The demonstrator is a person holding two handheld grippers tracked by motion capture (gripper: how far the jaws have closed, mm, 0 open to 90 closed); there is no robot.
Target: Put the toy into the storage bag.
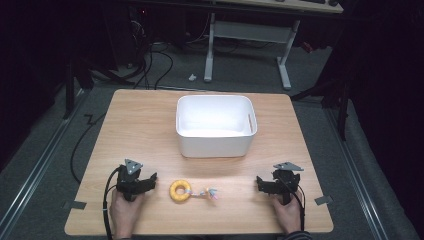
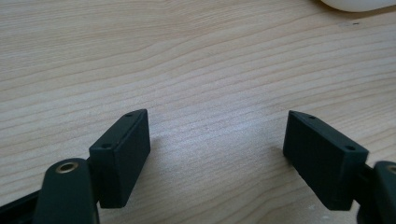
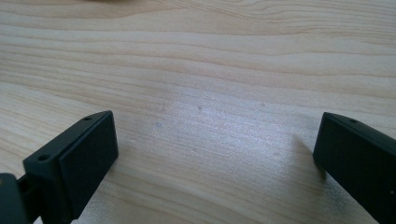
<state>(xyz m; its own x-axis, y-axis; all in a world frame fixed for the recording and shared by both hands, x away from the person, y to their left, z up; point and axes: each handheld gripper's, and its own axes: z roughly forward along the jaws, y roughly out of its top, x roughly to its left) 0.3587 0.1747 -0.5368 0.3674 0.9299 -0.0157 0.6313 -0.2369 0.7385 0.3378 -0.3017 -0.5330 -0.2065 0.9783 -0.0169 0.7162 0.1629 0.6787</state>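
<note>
The left tool (image 1: pixel 150 181) rests on the table (image 1: pixel 145 125) near its near left corner, jaws spread with nothing between them; the left gripper view looks past the two black jaws onto bare wood grain. The right tool (image 1: pixel 261 183) rests near the near right corner in the same way, jaws spread wide and gripping nothing. Each is held by one hand coming in over the near edge.

Between the two tools, close to the near edge and a little left of its middle, lies a yellow ring toy (image 1: pixel 180 190), flat on the wood. Just beside it on the right lies a small pale toy (image 1: pixel 209 193), too small to make out in detail; it seems to touch or nearly touch the ring. The ring is nearer the left tool, though still apart from it.

Farther out, about the middle of the table toward the far edge, stands a white bin (image 1: pixel 215 142), open at the top and with nothing visible inside.

As a judgement, the work looks like putting the toys into the bin, and it has not begun: neither toy is gripped or lifted. All of the picking up and dropping in is left.

Count: two tools, one ring toy, one small pale toy, one bin, one table.
</note>
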